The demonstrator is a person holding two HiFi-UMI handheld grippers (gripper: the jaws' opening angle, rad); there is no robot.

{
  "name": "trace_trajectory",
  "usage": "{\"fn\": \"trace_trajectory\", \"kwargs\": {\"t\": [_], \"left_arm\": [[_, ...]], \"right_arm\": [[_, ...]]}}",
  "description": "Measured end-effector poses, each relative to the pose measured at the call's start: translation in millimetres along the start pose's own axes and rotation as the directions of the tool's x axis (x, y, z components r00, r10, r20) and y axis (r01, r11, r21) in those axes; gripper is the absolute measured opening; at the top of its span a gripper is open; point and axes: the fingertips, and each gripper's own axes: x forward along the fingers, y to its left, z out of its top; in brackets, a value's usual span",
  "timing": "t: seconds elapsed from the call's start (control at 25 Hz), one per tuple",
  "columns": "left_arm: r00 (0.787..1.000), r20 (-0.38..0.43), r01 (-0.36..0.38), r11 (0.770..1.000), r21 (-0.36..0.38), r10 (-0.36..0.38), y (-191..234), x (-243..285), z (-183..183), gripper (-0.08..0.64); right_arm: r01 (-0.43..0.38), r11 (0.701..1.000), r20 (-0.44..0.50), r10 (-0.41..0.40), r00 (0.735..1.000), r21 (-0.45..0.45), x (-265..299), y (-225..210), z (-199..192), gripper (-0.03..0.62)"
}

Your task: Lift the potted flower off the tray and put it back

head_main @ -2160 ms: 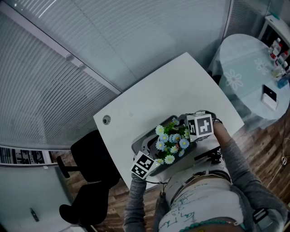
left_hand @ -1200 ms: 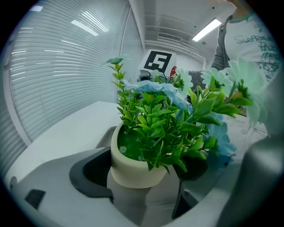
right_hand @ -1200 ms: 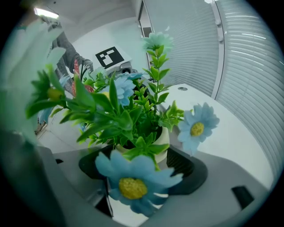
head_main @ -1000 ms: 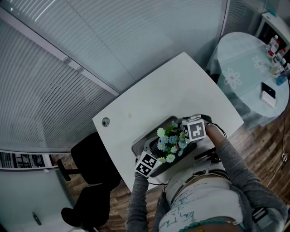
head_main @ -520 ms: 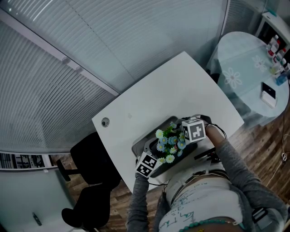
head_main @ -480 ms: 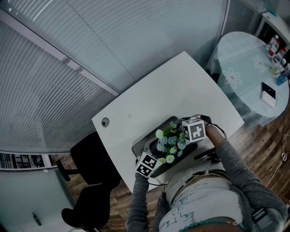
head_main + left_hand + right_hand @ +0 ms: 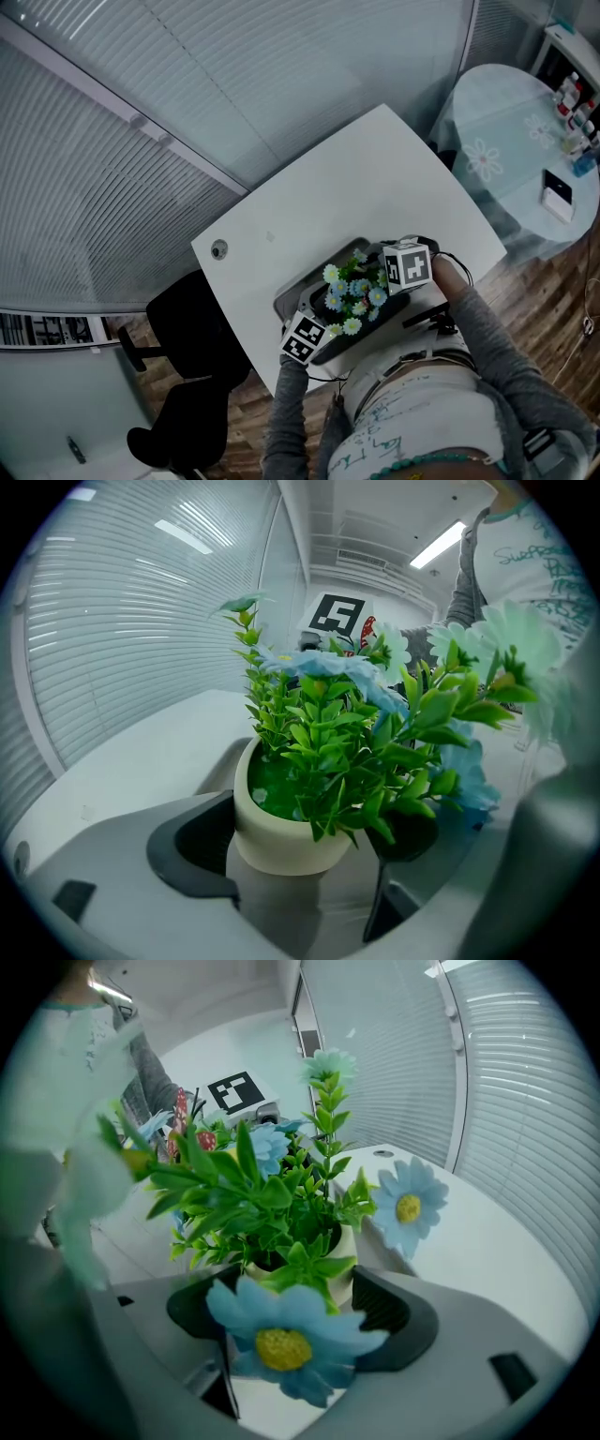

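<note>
At tray on worktop: left tool and right tool both clamped on one pot, opposite sides. One tray, two tools.

The far half of the white surface lies bare and open to a reach, broken only by a small round grey cable port near its left corner. At the near edge the grey tray is crowded. The left gripper and right gripper flank the cream pot of blue flowers, jaws against its sides, and leaves spill over them. A black office chair stands off the left side.
</note>
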Motion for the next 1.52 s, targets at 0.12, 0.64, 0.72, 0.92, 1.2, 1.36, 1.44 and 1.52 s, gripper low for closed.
{"fn": "trace_trajectory", "kwargs": {"t": [0.12,0.64,0.72,0.92,1.2,1.36,1.44,1.52], "left_arm": [[1.0,0.005,-0.001,1.0,-0.003,0.001,0.3,-0.3,-0.2,0.428],[1.0,0.023,0.012,0.999,-0.036,-0.011,-2.1,1.6,0.0,0.428],[1.0,0.027,0.01,0.999,-0.035,-0.009,-1.2,2.0,-1.8,0.428],[0.998,0.056,-0.003,0.999,-0.043,0.005,-2.0,-1.4,0.6,0.428],[0.999,0.045,-0.021,0.999,-0.042,0.023,-1.8,-2.2,-1.1,0.428],[0.998,0.056,-0.034,0.998,-0.052,0.037,-0.8,-7.1,1.8,0.428],[0.997,0.062,-0.041,0.998,-0.057,0.045,0.4,-10.6,2.1,0.428],[0.997,0.062,-0.049,0.997,-0.061,0.053,0.2,-14.7,1.0,0.428]], "right_arm": [[0.001,1.0,0.021,-0.001,1.0,-0.001,1.5,-0.2,0.3,0.362],[0.015,1.0,0.085,-0.016,0.996,0.019,3.0,1.4,0.5,0.362],[0.017,1.0,0.095,-0.019,0.995,0.027,3.1,0.9,-0.1,0.362],[0.026,0.998,0.113,-0.033,0.993,0.06,3.2,0.8,-2.1,0.362],[0.071,0.994,0.128,-0.082,0.988,0.085,-1.4,-1.0,-6.6,0.362],[0.092,0.991,0.129,-0.104,0.986,0.094,-6.8,-2.0,-9.5,0.362],[0.093,0.99,0.124,-0.106,0.987,0.109,-10.0,-0.8,-10.6,0.362],[0.098,0.989,0.12,-0.112,0.987,0.114,-12.2,-0.1,-12.3,0.362]]}}
